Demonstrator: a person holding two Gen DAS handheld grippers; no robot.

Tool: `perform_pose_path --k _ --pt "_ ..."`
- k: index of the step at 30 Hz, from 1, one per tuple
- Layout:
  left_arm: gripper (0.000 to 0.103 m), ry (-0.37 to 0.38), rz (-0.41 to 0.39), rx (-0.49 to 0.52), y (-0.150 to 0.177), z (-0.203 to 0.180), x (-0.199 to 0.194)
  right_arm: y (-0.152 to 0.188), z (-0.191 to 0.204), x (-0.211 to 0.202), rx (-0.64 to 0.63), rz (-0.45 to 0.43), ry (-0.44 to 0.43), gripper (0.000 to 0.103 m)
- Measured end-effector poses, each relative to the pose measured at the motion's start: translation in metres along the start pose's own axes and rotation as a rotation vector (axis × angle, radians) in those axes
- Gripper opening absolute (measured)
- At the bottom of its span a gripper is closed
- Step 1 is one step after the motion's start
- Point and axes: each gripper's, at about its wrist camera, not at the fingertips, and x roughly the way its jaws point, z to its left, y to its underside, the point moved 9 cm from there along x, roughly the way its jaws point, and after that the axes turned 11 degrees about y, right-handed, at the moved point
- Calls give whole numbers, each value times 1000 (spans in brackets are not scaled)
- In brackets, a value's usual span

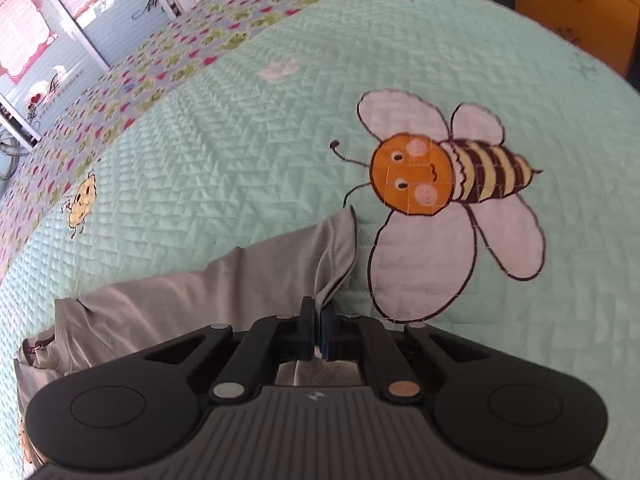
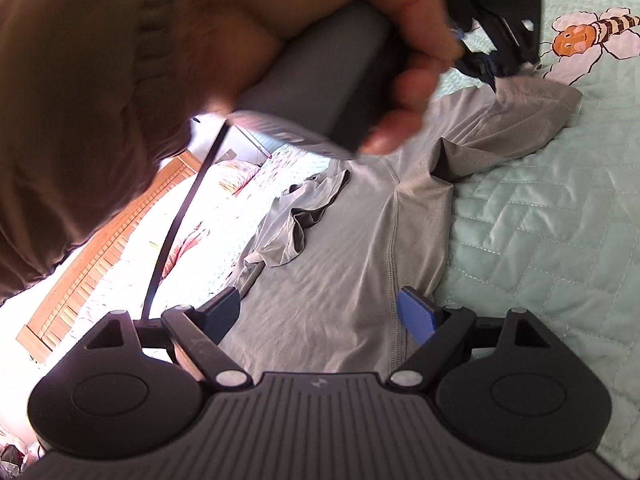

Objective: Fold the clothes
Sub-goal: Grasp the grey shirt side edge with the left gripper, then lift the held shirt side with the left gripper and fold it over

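My left gripper (image 1: 319,330) has its jaws pinching the soft grey shirt's (image 2: 344,264) sleeve hem (image 1: 340,248) on the quilted mint bed cover (image 1: 224,160). My right gripper (image 2: 320,316) hangs over the wrinkled shirt body, jaws spread wide.

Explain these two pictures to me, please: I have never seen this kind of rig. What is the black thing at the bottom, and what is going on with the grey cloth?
There is no robot here. A person holds a black two-finger claw in each hand, and each claw carries a camera looking along its fingers.

In the left camera's picture, the left claw is shut, pinching a fold of the grey long-sleeved shirt near the sleeve end. The shirt lies on a mint-green quilted bedspread printed with a cartoon bee.

In the right camera's picture, the right claw is open, its blue-padded fingers spread over the shirt's body, gripping nothing. The blurred person's hand above holds the left claw's handle.
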Motion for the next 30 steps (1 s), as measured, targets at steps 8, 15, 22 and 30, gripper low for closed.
perform_pose_path --k 8,15,22,30 --pt "2 118 -111 -55 -15 38 -69 -4 -5 -5 77 -4 -25 86" --pt "2 158 -127 -70 -15 61 -92 10 -22 -55 162 5 80 86" --pt "2 192 -171 -109 -13 86 -117 58 -19 -111 119 56 281 86" --pt "2 285 -236 -171 -4 135 -145 84 -7 -131 100 82 326 87"
